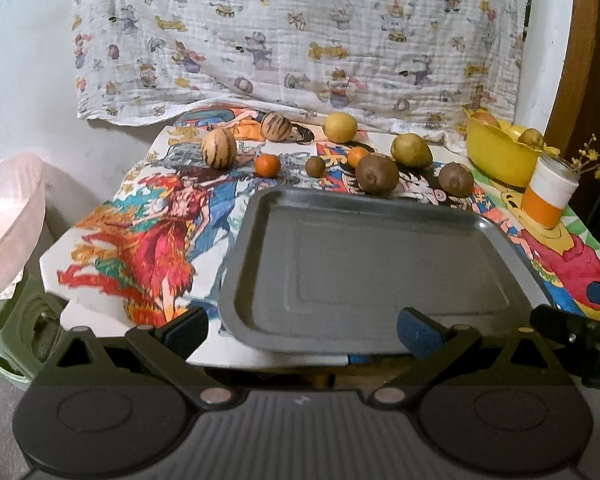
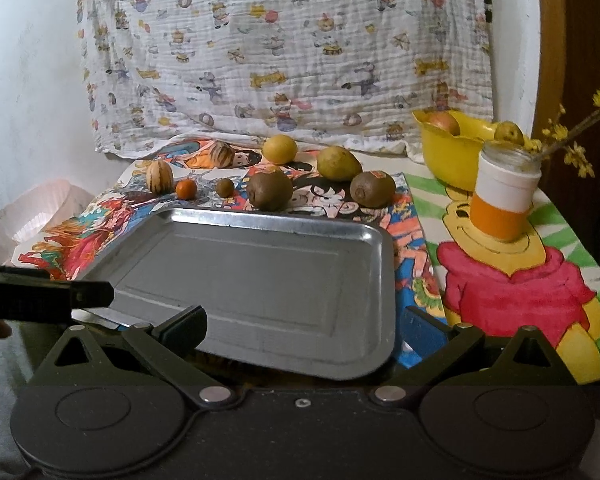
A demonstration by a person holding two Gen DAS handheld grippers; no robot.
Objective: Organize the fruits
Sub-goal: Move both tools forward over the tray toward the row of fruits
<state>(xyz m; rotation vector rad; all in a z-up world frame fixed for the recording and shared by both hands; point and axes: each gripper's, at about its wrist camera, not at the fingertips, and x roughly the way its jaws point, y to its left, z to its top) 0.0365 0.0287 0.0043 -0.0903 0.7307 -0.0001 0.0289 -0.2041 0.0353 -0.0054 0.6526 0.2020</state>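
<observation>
A bare metal tray (image 1: 260, 216) (image 2: 380, 240) lies on the cartoon-print table. Behind it sit loose fruits: two striped melons (image 1: 219, 149) (image 2: 159, 177), two small oranges (image 1: 267, 165) (image 2: 186, 189), a tiny kiwi (image 1: 315, 166) (image 2: 224, 187), two large kiwis (image 1: 377, 174) (image 2: 269, 190), a lemon (image 1: 340, 127) (image 2: 280, 149) and a yellow-green pear (image 1: 411, 150) (image 2: 339, 163). My left gripper (image 1: 304, 330) hangs open at the tray's near edge, holding nothing. My right gripper (image 2: 304, 330) is also open and holds nothing, near the tray's front right corner.
A yellow bowl (image 1: 496, 156) (image 2: 448, 152) with fruit stands at the back right. In front of it is an orange-and-white jar (image 1: 550, 194) (image 2: 504, 200) with yellow flowers. A patterned cloth hangs behind. A pink bag (image 1: 8, 216) sits left of the table.
</observation>
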